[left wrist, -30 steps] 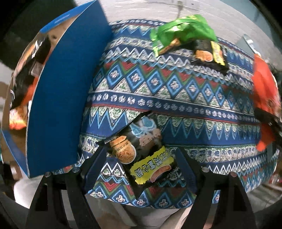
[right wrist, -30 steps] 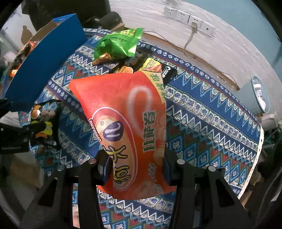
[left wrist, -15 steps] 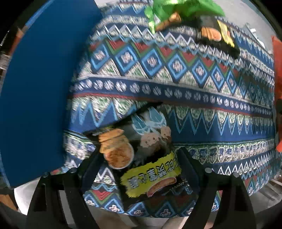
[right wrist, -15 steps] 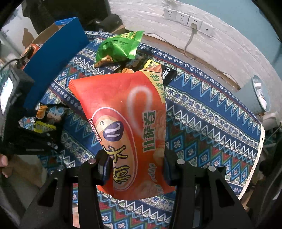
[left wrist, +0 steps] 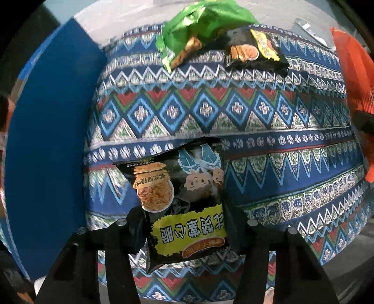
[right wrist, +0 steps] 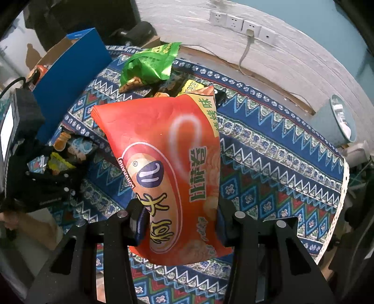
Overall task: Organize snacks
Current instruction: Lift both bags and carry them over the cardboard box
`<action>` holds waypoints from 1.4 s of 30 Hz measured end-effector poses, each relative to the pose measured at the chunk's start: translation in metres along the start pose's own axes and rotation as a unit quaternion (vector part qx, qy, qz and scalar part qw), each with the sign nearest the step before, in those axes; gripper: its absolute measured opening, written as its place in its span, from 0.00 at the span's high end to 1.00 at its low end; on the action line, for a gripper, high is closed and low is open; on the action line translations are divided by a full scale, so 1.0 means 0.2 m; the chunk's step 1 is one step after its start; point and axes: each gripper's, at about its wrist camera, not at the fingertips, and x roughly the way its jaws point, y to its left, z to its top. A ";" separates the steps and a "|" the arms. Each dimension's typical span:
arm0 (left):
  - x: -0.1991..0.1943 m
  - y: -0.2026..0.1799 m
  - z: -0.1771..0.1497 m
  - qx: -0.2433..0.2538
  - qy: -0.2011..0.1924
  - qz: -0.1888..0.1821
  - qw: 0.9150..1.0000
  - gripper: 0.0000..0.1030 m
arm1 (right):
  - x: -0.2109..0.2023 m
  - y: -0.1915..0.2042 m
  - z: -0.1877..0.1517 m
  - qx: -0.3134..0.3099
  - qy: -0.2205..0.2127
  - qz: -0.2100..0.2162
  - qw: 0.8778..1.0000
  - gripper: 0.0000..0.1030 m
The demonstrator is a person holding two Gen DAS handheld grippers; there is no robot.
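Observation:
My left gripper (left wrist: pixel 184 226) is shut on a black snack packet (left wrist: pixel 184 201) with a yellow label and holds it above the patterned cloth, beside the blue box (left wrist: pixel 49 145) on the left. My right gripper (right wrist: pixel 180 224) is shut on a large orange chip bag (right wrist: pixel 168 163) and holds it upright over the table. The left gripper with its black packet (right wrist: pixel 67 154) also shows in the right wrist view. A green snack bag (left wrist: pixel 201 30) and another black packet (left wrist: pixel 254 51) lie at the far side of the table.
The round table carries a blue patterned cloth (right wrist: pixel 268 163). The blue box (right wrist: pixel 70 70) is open on top with snacks inside. A wall with sockets (right wrist: pixel 236 21) is behind. A pale blue round object (right wrist: pixel 339 121) stands at the table's far right.
My left gripper has closed on the black packet and lifted it off the cloth, next to the blue box. The right gripper with the orange bag has stayed still.

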 end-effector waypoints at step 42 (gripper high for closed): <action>-0.87 0.28 0.07 0.088 -0.244 0.076 0.963 0.45 | -0.44 0.20 0.35 0.011 -0.103 0.011 0.995 0.56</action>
